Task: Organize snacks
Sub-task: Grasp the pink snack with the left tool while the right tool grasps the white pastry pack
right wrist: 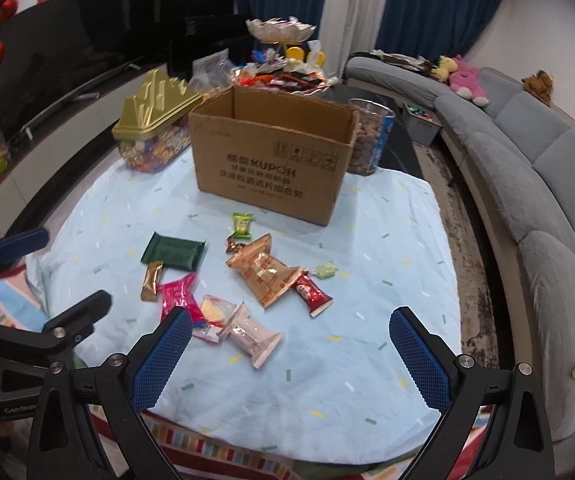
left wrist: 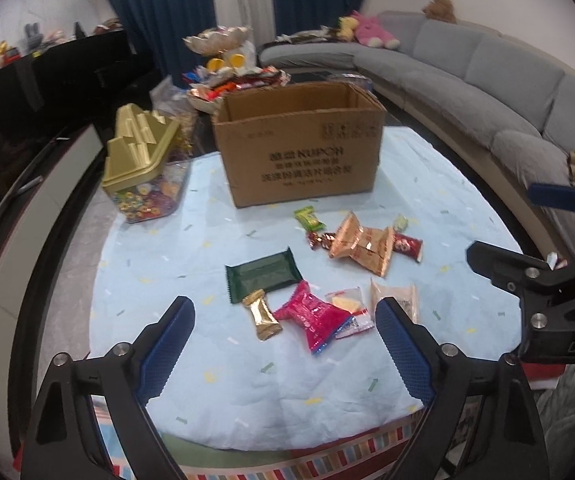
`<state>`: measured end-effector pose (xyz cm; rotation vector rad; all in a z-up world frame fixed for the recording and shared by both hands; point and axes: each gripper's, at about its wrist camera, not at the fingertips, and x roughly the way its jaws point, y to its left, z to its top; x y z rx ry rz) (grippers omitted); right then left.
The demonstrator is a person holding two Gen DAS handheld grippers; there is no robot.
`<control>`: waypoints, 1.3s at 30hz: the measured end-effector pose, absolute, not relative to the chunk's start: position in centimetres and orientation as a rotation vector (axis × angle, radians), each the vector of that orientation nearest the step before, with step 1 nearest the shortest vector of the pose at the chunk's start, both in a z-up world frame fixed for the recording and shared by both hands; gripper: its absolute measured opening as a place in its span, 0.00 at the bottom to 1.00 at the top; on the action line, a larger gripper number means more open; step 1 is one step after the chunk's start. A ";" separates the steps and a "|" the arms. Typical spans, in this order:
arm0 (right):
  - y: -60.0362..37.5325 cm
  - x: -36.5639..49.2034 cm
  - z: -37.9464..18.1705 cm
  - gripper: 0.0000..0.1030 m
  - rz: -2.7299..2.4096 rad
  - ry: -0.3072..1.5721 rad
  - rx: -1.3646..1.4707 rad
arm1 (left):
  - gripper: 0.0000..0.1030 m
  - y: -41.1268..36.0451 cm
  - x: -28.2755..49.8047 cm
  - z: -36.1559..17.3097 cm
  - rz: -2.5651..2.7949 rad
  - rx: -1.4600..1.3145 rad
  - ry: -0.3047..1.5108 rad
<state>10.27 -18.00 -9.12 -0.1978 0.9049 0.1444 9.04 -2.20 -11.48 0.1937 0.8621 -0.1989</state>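
On blue cloth [right wrist: 387, 280], at six o'clock of open cardboard box [right wrist: 271, 160]: loose snacks [right wrist: 263, 276] unpacked; left gripper [left wrist: 285, 338] and right gripper [right wrist: 287, 344] wide, empty.

I count one open cardboard box [right wrist: 271, 160], one gold-lidded candy jar [right wrist: 153, 136] and one clear tub [right wrist: 369, 138] of brown snacks. On the blue cloth [right wrist: 327, 360] I make out ten loose packets [right wrist: 265, 274], though the small ones overlap, so perhaps eleven. Two plush toys [right wrist: 463, 76] lie on one sofa [right wrist: 527, 184].
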 end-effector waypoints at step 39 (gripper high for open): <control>-14.3 15.6 -20.6 0.57 0.428 1.204 -0.385 | 0.69 -5.0 16.4 -22.9 -0.556 0.505 1.098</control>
